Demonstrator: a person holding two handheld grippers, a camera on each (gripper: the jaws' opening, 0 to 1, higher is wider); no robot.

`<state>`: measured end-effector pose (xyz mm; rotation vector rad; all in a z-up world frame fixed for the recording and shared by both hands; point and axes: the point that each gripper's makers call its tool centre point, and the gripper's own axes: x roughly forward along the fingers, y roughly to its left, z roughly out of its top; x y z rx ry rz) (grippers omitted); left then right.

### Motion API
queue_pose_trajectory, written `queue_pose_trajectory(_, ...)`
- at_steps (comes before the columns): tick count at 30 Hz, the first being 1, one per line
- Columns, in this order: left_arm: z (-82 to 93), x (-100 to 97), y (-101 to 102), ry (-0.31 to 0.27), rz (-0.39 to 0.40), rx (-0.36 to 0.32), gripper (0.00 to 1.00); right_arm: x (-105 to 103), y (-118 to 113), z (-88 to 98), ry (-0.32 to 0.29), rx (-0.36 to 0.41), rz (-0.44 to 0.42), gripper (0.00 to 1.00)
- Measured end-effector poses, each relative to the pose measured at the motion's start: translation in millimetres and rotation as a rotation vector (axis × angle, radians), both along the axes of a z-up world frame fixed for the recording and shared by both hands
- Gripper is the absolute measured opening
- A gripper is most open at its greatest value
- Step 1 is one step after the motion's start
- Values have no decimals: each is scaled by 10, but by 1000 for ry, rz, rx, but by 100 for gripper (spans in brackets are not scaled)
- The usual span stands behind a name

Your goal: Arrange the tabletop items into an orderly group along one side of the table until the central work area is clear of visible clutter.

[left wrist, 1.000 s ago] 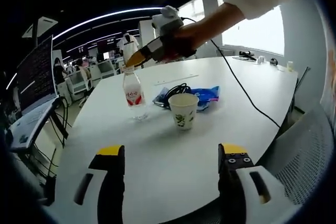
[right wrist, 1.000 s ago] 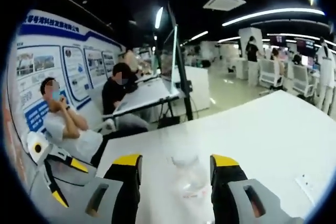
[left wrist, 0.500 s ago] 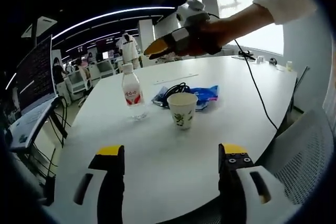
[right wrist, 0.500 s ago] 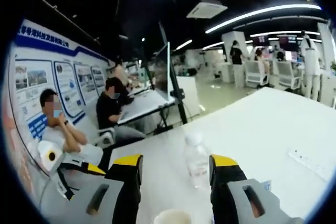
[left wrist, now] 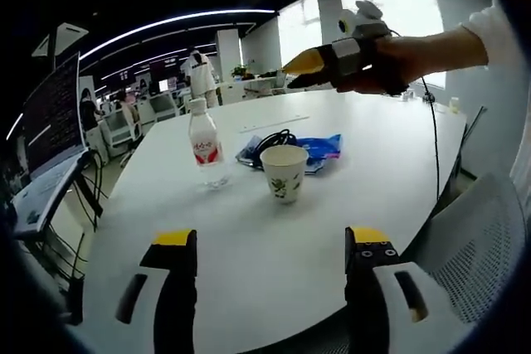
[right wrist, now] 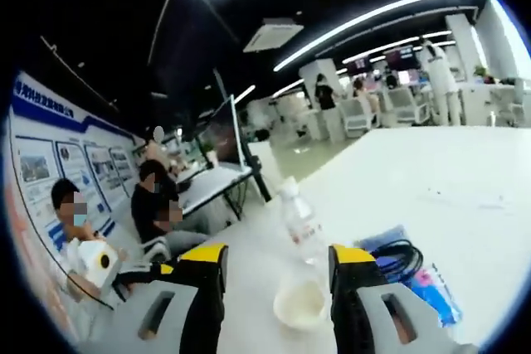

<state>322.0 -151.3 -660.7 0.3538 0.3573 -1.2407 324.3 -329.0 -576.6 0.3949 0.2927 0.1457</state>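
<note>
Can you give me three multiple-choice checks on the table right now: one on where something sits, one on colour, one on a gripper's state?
1. Where does the paper cup stand relative to the water bottle in the left gripper view?
A. To its right, nearer the camera
B. Behind it
C. On top of it

2. What colour is the snack packet behind the cup?
A. Green
B. Blue
C. Orange

3. What state is the left gripper in?
A. Shut on the cup
B. Shut on the bottle
C. Open, holding nothing

Answers: 1 A, the cup sits right of the bottle and closer. 2 B, its wrapper is blue. 3 C, the jaws stand wide apart over bare table.
</note>
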Motion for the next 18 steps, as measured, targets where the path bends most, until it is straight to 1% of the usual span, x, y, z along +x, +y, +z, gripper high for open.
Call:
queue_pose_trajectory(1, 1, -2, -1, 1, 0, -1, 73, -92, -2, -8, -5, 30, -32, 49)
queue_pose_trajectory(2, 2, -6, -2, 1, -2, -1, 73, -147, -5, -11, -10, 42, -50, 50)
queue_pose_trajectory(6, 4, -25, -9, 4, -9, -2, 73, -409, 3, -29, -13, 67, -111, 50)
queue_pose_trajectory(7, 5, -29, -10, 5, -10, -2, 73, -430, -3, -28, -14, 68, -120, 50)
queue_pose_trajectory(10, 5, -37, -14, 7, -10, -4, 73, -589, -10, -29, -20, 102, -175, 50)
queue_pose_trajectory(15, 3, -48, -17, 13, -13, -5, 73, -730, -14, -73, -17, 120, -221, 49)
queue_pose_trajectory(18, 0, -55, -19, 15, -15, -4, 73, -767, -14, -114, -4, 127, -233, 49)
